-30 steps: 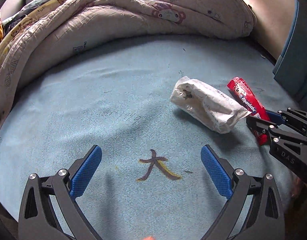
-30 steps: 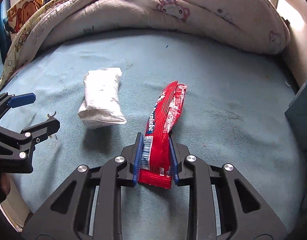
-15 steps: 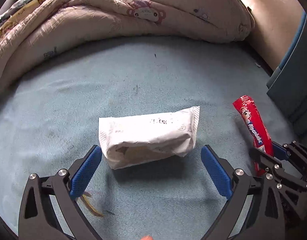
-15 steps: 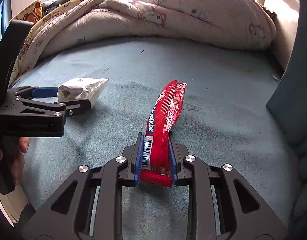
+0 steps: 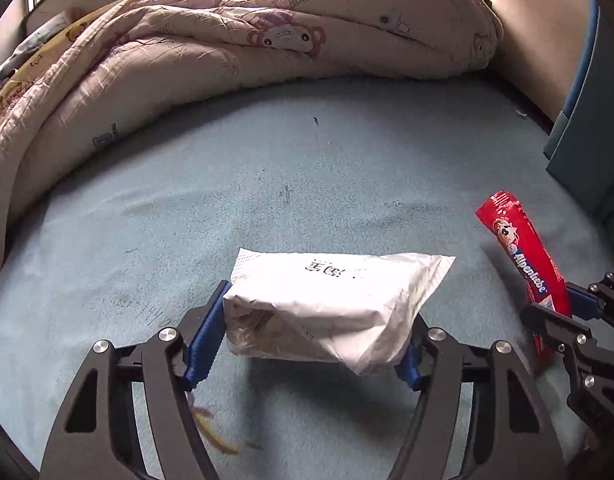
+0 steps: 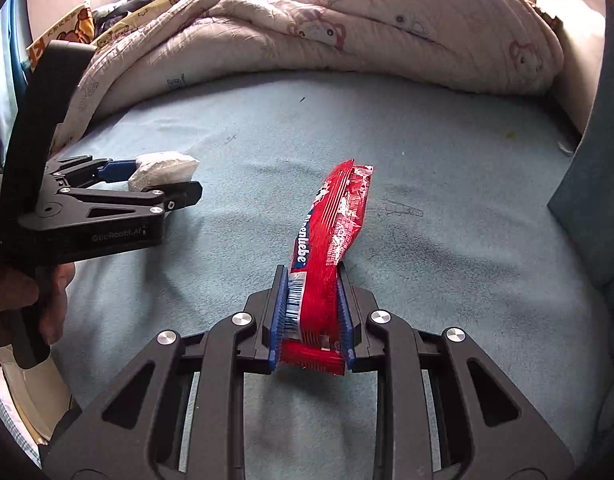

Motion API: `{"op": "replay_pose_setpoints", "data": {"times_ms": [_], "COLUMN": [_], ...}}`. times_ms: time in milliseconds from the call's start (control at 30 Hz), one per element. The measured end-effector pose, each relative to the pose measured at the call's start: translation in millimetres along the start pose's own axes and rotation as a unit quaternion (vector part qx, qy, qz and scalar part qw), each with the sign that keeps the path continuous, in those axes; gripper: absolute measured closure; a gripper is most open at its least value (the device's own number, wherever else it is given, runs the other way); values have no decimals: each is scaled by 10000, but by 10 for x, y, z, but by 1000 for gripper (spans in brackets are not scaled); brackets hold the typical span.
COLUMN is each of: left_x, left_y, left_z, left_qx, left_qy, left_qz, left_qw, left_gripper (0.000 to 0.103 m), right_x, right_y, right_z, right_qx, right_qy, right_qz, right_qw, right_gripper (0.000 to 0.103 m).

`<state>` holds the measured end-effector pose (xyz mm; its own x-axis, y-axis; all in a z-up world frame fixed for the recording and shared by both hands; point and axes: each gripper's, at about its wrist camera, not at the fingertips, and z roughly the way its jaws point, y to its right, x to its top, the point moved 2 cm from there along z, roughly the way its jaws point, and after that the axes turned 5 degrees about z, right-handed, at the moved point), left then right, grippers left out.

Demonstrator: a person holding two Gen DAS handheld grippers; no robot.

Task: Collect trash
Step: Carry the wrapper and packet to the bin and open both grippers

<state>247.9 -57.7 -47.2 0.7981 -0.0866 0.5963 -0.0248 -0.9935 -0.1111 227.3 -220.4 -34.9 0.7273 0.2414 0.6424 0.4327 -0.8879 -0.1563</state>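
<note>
My left gripper (image 5: 307, 332) is shut on a white crumpled packet (image 5: 331, 300) and holds it a little above the blue bed sheet (image 5: 307, 184); its blue pads press both ends. It also shows in the right wrist view (image 6: 163, 184), at the left, with the white packet (image 6: 163, 170) in it. My right gripper (image 6: 313, 316) is shut on the lower end of a long red candy wrapper (image 6: 331, 232), which sticks up and forward. In the left wrist view the red wrapper (image 5: 523, 252) and right gripper (image 5: 563, 312) are at the right.
A rumpled pink cartoon quilt (image 5: 247, 48) lies across the far side of the bed. A blue panel (image 6: 591, 184) stands at the right edge. A yellow-brown mark (image 5: 211, 432) is on the sheet under the left gripper.
My left gripper moved right to the white packet, closed on it and lifted it off the sheet. My right gripper keeps its hold on the red wrapper.
</note>
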Motion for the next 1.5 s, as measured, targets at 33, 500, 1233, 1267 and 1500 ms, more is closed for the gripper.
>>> {"op": "replay_pose_setpoints", "data": {"times_ms": [33,500,1233,1267,1500], "left_x": [-71,-2208,-5612,-5630,-5765], "left_y": [-46,-705,483,477,392], "left_z": [-108,-1733,1413,1475,1699], "left_qx": [4,16,-908,-969,-904], "left_qy": [38,296,-2390,-2433,-2729], "left_qz": [-7,-108,-226,-255,-256], "left_qw": [10000,9995,9665,9648,9574], "left_gripper": [35,34,30,28,6], "right_x": [-31,-1418,-4788,-4813,-4821], "right_y": [-49,-1473,-1658,-1671,-1571], "right_z": [-54,-1015,1345,1446,1862], "right_qx": [38,1047,1013,992,1058], "right_qy": [8,34,-2060,-2161,-2453], "right_qz": [-10,-713,-886,-952,-778], "right_qw": [10000,9919,9693,9666,9605], "right_gripper": [82,82,81,81,81]}}
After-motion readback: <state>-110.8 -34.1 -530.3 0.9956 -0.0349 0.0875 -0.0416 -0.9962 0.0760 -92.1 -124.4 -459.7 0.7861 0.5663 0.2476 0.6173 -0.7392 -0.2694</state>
